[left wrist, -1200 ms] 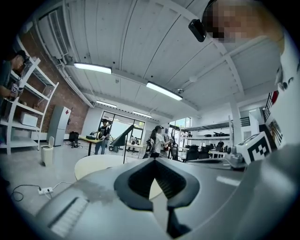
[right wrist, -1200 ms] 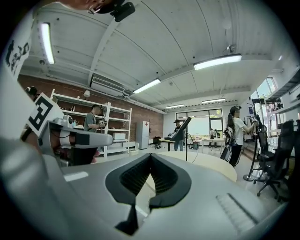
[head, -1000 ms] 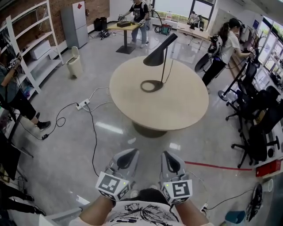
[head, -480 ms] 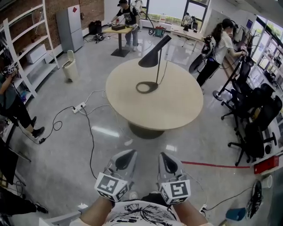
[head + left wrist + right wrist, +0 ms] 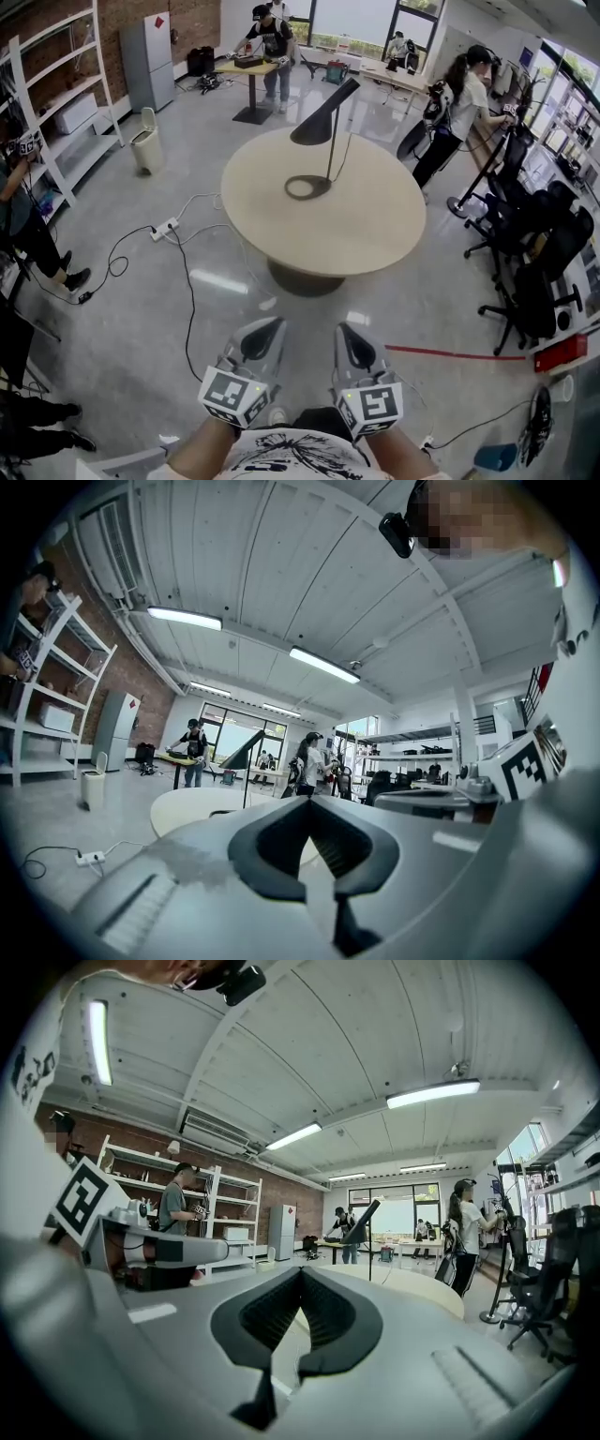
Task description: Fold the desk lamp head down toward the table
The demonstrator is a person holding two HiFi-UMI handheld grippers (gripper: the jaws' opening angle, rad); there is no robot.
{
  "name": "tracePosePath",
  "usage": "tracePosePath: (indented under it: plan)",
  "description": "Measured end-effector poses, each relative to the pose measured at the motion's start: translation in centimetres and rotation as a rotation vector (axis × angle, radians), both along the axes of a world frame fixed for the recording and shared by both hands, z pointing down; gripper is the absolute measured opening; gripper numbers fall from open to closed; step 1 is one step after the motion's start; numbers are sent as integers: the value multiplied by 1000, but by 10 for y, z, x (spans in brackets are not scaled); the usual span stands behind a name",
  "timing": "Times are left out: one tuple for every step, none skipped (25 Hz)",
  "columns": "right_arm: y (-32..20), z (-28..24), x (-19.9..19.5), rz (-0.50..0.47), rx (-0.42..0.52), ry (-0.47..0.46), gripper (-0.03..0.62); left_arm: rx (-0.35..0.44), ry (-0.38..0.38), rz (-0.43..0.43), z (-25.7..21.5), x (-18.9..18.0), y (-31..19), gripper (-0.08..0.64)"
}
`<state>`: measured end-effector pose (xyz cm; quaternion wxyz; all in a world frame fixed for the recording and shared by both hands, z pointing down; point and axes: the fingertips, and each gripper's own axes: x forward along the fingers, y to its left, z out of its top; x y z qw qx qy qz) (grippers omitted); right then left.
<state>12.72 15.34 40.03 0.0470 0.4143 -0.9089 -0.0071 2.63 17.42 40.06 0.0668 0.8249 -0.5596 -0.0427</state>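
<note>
A black desk lamp stands on the round beige table (image 5: 375,234), several steps ahead of me. Its cone head (image 5: 322,120) is raised and tilted on a thin stem above a ring base (image 5: 304,187). Both grippers are held low, close to my body and far from the lamp. The left gripper (image 5: 273,322) and right gripper (image 5: 345,329) have their jaws closed together, with nothing between them. The left gripper view shows the lamp (image 5: 242,750) small beyond the left gripper (image 5: 309,797). In the right gripper view the lamp (image 5: 364,1220) stands past the right gripper (image 5: 300,1268).
Grey floor lies between me and the table. A power strip (image 5: 165,225) with cables lies left, a red floor line (image 5: 450,353) right. Office chairs (image 5: 544,272) crowd the right side. A person (image 5: 457,103) stands behind the table, another at a far desk (image 5: 267,42). Shelving (image 5: 56,112) and a bin (image 5: 145,141) stand left.
The view has drifted, so table and lamp sit slightly further left and up. Both grippers stay shut in the same low position. The lamp's pose is unchanged.
</note>
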Motion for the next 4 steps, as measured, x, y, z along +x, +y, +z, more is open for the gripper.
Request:
tracePosePath:
  plan:
    - [0,2,0,1,-1,3,8,-2,1,2,2,1,0,6]
    - [1,4,1,3,-4,4,8,-5,1,4,3,2,1,6]
    - [1,6,1,4,-8,3,9,-9,1,7,5,2,1,6]
    - [1,8,2,6,-12,2,8,-12,1,9,7,3,1,6]
